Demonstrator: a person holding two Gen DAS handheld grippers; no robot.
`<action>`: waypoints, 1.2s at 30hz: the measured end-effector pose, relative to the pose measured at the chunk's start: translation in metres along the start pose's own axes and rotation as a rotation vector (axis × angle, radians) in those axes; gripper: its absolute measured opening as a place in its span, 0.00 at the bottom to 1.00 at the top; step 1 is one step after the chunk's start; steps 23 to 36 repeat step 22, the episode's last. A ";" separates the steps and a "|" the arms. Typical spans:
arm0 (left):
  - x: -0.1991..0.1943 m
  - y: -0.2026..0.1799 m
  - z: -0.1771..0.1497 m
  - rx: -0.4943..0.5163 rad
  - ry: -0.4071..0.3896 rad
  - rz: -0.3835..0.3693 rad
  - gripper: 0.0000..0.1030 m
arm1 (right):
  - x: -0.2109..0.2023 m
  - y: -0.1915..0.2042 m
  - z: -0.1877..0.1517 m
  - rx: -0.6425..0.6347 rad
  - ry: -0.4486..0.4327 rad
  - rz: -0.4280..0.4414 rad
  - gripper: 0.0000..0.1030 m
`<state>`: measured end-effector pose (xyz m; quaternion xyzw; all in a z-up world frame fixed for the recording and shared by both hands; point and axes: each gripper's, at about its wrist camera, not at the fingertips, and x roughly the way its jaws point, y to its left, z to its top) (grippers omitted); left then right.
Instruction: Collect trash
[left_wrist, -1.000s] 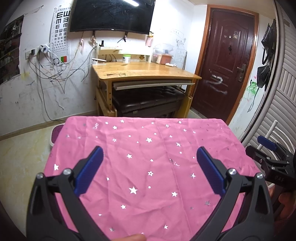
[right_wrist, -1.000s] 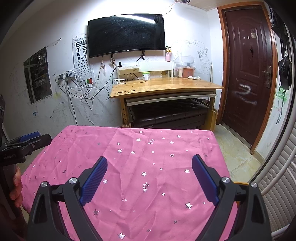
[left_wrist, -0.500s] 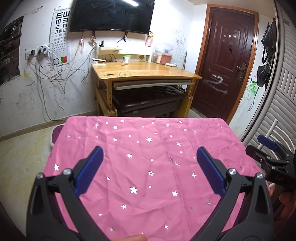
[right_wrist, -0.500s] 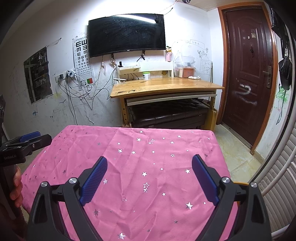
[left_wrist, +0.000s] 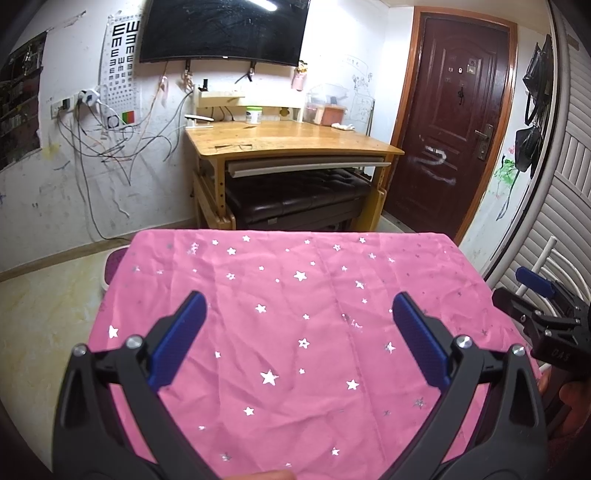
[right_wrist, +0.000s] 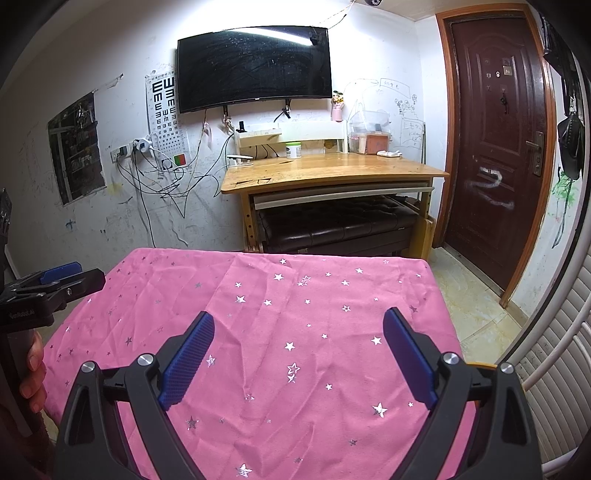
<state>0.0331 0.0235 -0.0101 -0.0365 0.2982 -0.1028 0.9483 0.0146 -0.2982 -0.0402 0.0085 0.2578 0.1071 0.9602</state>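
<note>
A pink cloth with silver stars (left_wrist: 295, 332) (right_wrist: 280, 350) covers the table in front of me, and I see no trash lying on it. My left gripper (left_wrist: 297, 306) hangs open above the cloth's near half, blue pads wide apart, nothing between them. My right gripper (right_wrist: 299, 325) is open too, over the same cloth, and empty. The right gripper shows at the right edge of the left wrist view (left_wrist: 543, 306). The left gripper appears at the left edge of the right wrist view (right_wrist: 55, 288), held by a hand (right_wrist: 33, 369).
Beyond the table stands a wooden desk (left_wrist: 291, 140) with a dark bench under it, a white jar (left_wrist: 254, 115) and boxes on top. A black TV (right_wrist: 255, 66) and loose cables hang on the wall. A brown door (right_wrist: 498, 147) is at right, slatted panels nearer.
</note>
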 end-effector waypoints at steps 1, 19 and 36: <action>0.000 0.000 0.000 0.001 0.002 0.000 0.94 | 0.000 0.000 0.000 0.001 0.001 0.000 0.84; -0.002 0.003 -0.002 -0.002 -0.020 0.025 0.94 | 0.003 0.001 -0.002 -0.007 0.005 0.001 0.84; 0.001 0.005 -0.002 -0.014 -0.001 0.024 0.94 | 0.004 0.001 -0.002 -0.008 0.005 0.001 0.84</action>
